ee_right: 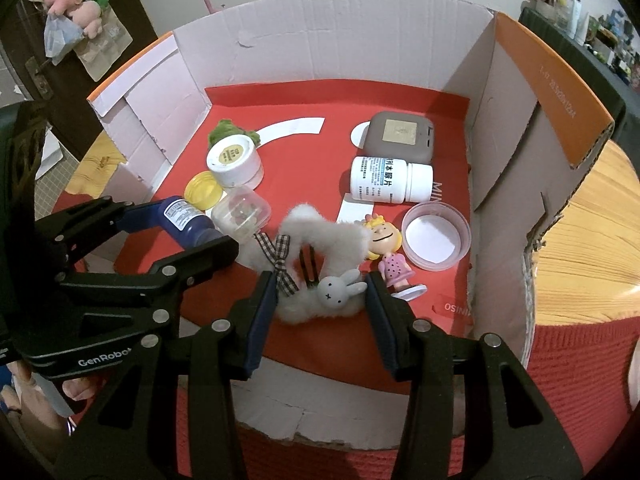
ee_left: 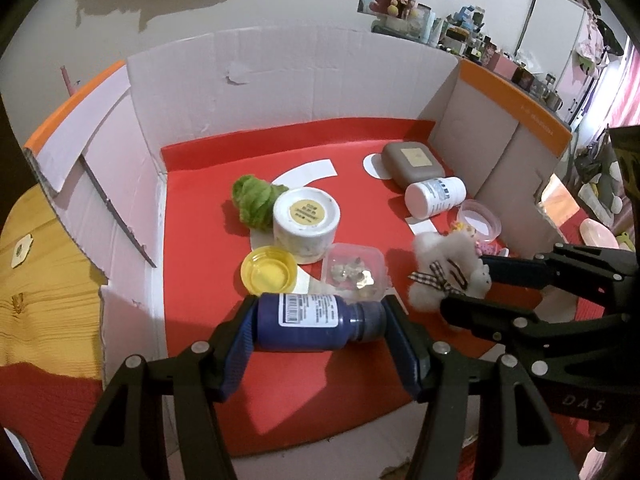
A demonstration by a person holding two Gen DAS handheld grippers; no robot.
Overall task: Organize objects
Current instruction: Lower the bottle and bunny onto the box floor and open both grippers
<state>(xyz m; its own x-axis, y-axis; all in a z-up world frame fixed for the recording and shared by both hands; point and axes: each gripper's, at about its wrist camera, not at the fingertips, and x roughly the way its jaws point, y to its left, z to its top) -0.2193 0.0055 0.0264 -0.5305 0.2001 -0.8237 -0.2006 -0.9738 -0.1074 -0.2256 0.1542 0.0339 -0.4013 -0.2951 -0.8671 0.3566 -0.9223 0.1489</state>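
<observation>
The left gripper [ee_left: 320,322] has its blue-padded fingers [ee_left: 240,344] closed against the two ends of a dark blue bottle [ee_left: 308,322]. The bottle lies on its side, long axis running straight across between the pads: base against the left pad, dark cap against the right, barcode label facing up. It sits at the near edge of the red liner [ee_left: 200,280] of an open cardboard box [ee_left: 280,80].

The right gripper [ee_right: 322,292] stands partly open, its fingers [ee_right: 262,312] bracketing a fluffy white hair clip [ee_right: 316,256] with a checked bow and a small rabbit face. Both pads appear to touch the fluff, though a firm grip cannot be confirmed. The clip's long axis runs diagonally, rabbit end nearest the gripper.

Just beyond the bottle sit a yellow lid [ee_left: 269,270] and a clear square tub [ee_left: 354,274]. Behind them stands a round white jar [ee_left: 306,230], with a green furry item [ee_left: 254,200] touching its far side. To the right, a girl figurine [ee_right: 390,252] lies beside a clear round cup [ee_right: 434,236]. Farther back, a white pill bottle [ee_right: 390,180] lies on its side, cap pointing right, near a flat grey case [ee_right: 400,136].
</observation>
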